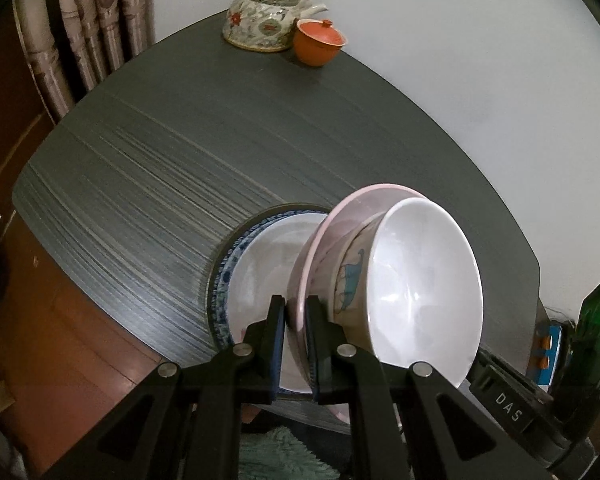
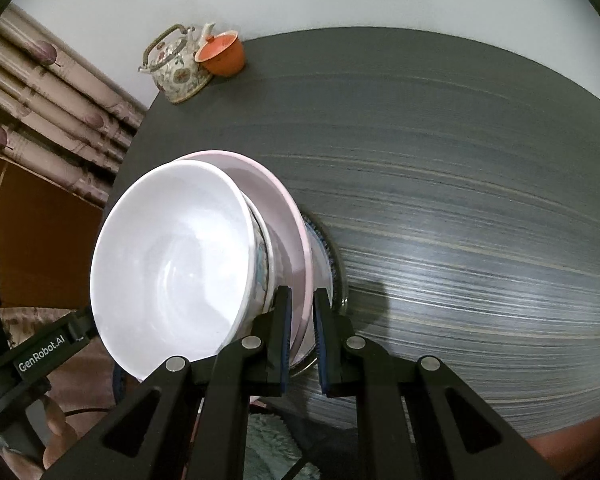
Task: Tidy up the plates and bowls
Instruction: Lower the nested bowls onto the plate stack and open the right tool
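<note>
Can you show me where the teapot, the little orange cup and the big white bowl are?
teapot [image 1: 260, 20], left wrist view, on its flowered belly.
orange cup [image 1: 318, 46], left wrist view, on its side wall.
white bowl [image 2: 172, 264], right wrist view, on its inside bottom.

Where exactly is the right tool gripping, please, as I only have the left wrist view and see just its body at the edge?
Observer: The right tool is shut on the rim of the pink plate, on the side opposite the left tool.
Operator: Thank you. Does the right wrist view show the person at all?
Observer: Yes. At its lower left, fingers are wrapped around the left tool's handle.
</note>
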Tool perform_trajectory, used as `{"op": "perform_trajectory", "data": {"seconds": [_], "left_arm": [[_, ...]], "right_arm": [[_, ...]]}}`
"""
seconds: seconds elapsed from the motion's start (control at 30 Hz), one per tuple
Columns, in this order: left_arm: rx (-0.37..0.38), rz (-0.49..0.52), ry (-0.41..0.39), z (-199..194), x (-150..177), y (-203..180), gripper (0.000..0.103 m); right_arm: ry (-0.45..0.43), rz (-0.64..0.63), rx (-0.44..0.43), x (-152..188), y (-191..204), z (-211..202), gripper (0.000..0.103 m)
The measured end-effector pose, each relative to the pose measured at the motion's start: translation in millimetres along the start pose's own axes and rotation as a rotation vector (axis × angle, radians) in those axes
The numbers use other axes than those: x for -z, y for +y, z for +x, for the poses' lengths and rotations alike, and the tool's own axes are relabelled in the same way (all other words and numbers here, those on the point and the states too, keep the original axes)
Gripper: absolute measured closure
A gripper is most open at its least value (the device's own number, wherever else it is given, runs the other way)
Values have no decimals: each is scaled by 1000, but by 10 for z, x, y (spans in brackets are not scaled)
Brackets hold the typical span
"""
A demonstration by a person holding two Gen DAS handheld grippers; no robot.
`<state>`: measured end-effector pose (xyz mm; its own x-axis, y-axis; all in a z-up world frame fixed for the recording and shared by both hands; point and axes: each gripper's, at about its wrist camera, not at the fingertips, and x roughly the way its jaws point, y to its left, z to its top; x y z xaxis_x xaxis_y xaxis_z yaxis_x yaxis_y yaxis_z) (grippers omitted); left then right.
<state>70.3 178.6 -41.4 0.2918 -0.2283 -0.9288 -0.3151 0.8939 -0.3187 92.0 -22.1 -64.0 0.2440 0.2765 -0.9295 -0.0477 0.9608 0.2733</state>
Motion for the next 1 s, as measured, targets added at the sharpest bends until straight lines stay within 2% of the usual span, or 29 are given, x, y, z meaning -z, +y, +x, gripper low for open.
{"op": "perform_trajectory", "data": {"seconds": [0.5,1.0], "left_arm": [[8,-11,24,207,-54,134,95],[8,-20,30,326,-26,245,95]], "right_arm": [[23,0,12,58,-7,154,91],[-6,-17,32,67,68,239,91]]}}
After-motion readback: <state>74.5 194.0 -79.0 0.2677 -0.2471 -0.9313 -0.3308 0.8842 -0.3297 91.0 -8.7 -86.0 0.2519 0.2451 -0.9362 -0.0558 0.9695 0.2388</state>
